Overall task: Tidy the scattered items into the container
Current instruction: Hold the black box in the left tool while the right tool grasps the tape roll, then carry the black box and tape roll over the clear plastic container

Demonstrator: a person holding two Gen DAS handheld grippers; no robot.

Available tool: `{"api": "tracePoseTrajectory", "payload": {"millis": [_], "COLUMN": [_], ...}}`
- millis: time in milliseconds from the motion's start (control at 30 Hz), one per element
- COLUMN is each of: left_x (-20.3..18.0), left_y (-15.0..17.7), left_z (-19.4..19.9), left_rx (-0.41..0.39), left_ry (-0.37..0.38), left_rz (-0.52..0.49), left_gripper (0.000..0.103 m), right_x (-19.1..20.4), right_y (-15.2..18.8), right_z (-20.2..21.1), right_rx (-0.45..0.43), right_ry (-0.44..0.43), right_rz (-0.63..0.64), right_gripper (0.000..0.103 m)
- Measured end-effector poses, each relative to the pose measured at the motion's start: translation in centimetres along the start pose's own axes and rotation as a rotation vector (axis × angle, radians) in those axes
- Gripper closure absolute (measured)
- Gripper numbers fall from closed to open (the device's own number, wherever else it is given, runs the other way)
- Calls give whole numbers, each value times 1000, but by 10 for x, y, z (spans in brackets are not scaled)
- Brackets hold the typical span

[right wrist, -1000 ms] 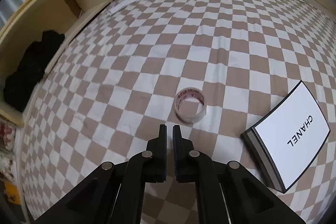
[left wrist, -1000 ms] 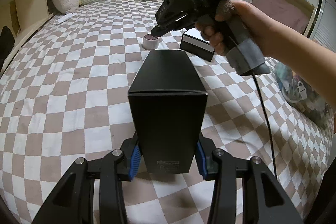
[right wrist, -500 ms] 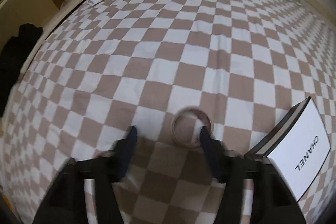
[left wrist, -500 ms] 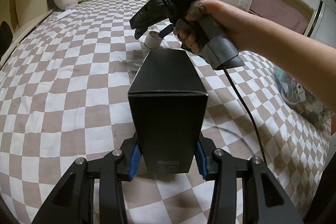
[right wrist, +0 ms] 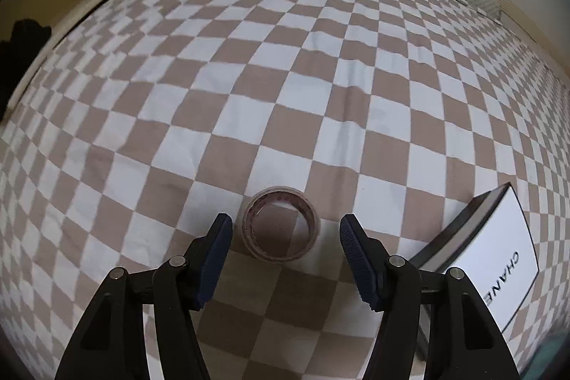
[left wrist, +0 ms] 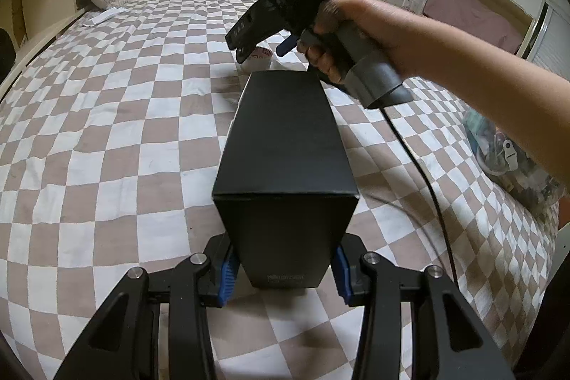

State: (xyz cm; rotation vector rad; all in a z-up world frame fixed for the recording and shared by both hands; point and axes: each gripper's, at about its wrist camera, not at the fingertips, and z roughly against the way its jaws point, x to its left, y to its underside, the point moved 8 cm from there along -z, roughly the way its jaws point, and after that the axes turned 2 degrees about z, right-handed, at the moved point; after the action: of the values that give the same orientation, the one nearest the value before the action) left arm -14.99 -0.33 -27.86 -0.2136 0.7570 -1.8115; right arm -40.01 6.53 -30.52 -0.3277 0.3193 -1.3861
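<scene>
You have two grippers in view: the left gripper (left wrist: 283,267) and the right gripper (right wrist: 285,251). On the bed you can count one black box (left wrist: 285,166), one tape roll (right wrist: 280,227), one white-lidded box (right wrist: 495,259) and two pillows.

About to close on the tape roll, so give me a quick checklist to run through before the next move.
1. Right hand-held gripper jaws open, having just opened: ok.
2. Tape roll sits between the pads, untouched: ok.
3. Roll centred in the gap: not ok, nearer the left pad.
4. White box clear of the right finger: ok, but close.
5. Left hand-held gripper clamped on the black box: ok.
6. Container has room: cannot tell.
</scene>
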Motion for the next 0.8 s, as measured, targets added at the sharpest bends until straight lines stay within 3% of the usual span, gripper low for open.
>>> {"api": "tracePoseTrajectory", "payload": {"millis": [67,100,433,800], "left_x": [0,0,-4,-22], "left_y": [0,0,-2,-11], "left_z": [0,0,8,36], "left_rx": [0,0,-18,-58], "left_ry": [2,2,-2,49], "left_rz": [3,3,8,40], "left_gripper": [59,59,60,60], "right_x": [4,5,4,-19], "right_y": [0,0,16,81], "right_z": [-1,0,28,83], "right_rx": [-13,-18,-41,-6], "right_ry": [20,18,-58,-163], "right_rz": [31,35,36,26], "right_gripper": [57,58,58,58]}}
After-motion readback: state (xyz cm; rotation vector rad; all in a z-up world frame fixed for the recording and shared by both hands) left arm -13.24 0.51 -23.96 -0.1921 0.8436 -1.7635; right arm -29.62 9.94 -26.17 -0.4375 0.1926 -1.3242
